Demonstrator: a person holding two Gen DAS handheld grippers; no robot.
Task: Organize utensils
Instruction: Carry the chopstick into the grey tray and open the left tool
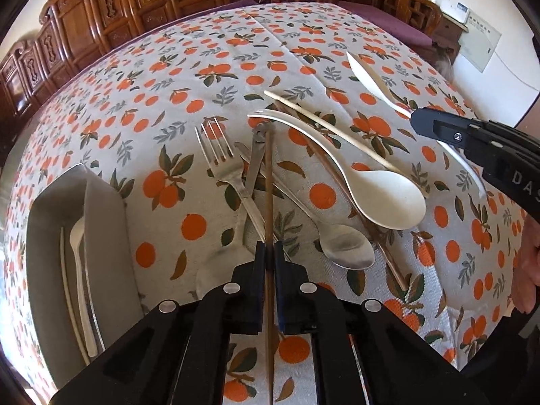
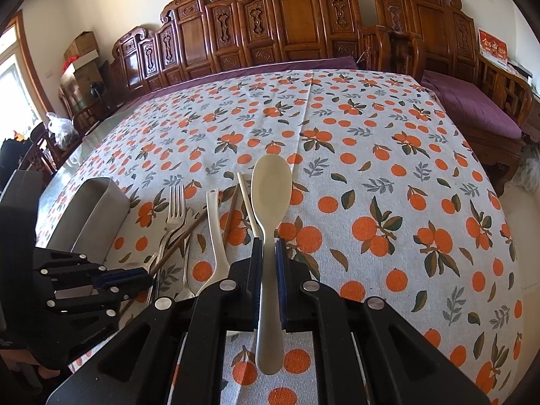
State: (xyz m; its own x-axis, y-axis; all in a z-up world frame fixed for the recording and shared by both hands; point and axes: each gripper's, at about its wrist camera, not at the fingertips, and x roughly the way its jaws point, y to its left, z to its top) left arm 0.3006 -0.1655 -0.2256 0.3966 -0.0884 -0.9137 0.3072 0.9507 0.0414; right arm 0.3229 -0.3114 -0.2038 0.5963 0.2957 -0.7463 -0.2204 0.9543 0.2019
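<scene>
My left gripper (image 1: 269, 253) is shut on a brown chopstick (image 1: 269, 182) that points away over the utensil pile. My right gripper (image 2: 269, 248) is shut on the handle of a cream spoon (image 2: 271, 185) held above the table; it also shows in the left wrist view (image 1: 368, 76). On the cloth lie a steel fork (image 1: 219, 165), a white ladle spoon (image 1: 388, 199), a steel spoon (image 1: 347, 249), a pale chopstick (image 1: 337, 131) and another brown chopstick (image 1: 357, 209). A grey utensil holder (image 1: 104, 222) at the left holds a white spoon (image 1: 79, 270).
The table wears a cloth with an orange fruit print (image 2: 371, 182). Carved wooden benches (image 2: 290, 23) with purple cushions (image 2: 472, 108) stand behind and to the right of it. Boxes (image 2: 81, 57) and bags sit in the far left corner.
</scene>
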